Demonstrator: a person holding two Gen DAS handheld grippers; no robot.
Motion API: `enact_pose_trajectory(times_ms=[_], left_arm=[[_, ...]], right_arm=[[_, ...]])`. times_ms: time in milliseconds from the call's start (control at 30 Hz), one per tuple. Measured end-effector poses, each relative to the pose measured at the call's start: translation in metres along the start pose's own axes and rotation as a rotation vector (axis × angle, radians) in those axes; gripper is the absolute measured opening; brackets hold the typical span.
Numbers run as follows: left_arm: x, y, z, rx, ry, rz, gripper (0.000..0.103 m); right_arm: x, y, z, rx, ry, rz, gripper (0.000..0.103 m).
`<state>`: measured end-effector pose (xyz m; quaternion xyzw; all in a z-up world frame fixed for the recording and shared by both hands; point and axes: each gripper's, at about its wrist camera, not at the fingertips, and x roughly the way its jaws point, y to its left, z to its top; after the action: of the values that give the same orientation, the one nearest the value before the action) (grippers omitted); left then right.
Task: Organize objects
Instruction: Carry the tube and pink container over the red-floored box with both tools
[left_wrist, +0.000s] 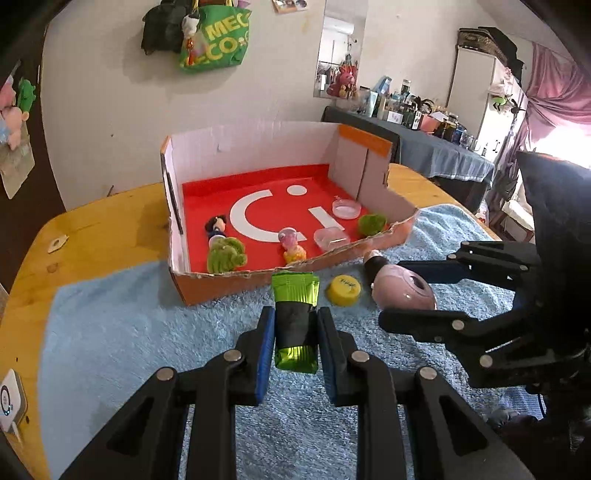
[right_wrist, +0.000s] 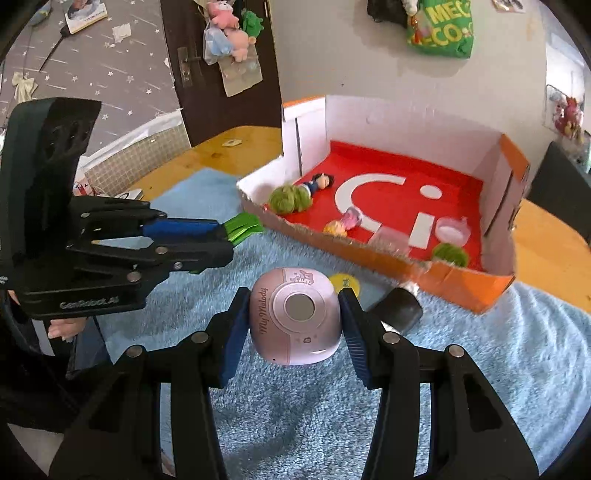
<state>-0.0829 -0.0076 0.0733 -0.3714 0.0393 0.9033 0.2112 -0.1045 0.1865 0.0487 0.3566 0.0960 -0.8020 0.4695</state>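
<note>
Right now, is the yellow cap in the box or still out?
Out. The yellow cap lies on the blue towel, in front of the cardboard box wall.

A fluffy blue towel (left_wrist: 147, 332) covers the glossy wooden surface (left_wrist: 92, 236); the shiny foil packet (left_wrist: 295, 295) and smooth plastic camera (right_wrist: 295, 317) contrast with the rough-edged cardboard box (left_wrist: 221, 284).

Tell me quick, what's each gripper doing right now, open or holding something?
Left gripper: closed on the green foil packet.
Right gripper: closed on the pink gadget.

"GenRobot.AI" — left gripper (right_wrist: 221, 232)
</note>
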Motion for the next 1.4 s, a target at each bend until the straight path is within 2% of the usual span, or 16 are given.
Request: enact_pose_trajectory(times_ms=[300, 633, 767, 933, 1400], left_arm=[[-0.004, -0.001, 0.007, -0.011, -0.011, -0.004, 0.024], [0.021, 0.014, 0.062, -0.032, 0.006, -0.018, 0.024], [0.044, 0.023, 0.083, -0.046, 0.040, -0.030, 0.024], [0.074, 0.034, 0.100, -0.039, 0.081, -0.005, 0.024], [0.141, 0.048, 0.111, 0.026, 0.218, 0.024, 0.024]], right_arm=[[-0.001, -0.003, 0.006, -0.006, 0.000, -0.007, 0.046], [0.013, -0.035, 0.057, -0.011, 0.005, -0.064, 0.046], [0.030, -0.052, 0.079, -0.013, 0.036, -0.102, 0.046], [0.055, -0.070, 0.097, -0.008, 0.085, -0.128, 0.046], [0.113, -0.090, 0.101, -0.043, 0.257, -0.177, 0.046]])
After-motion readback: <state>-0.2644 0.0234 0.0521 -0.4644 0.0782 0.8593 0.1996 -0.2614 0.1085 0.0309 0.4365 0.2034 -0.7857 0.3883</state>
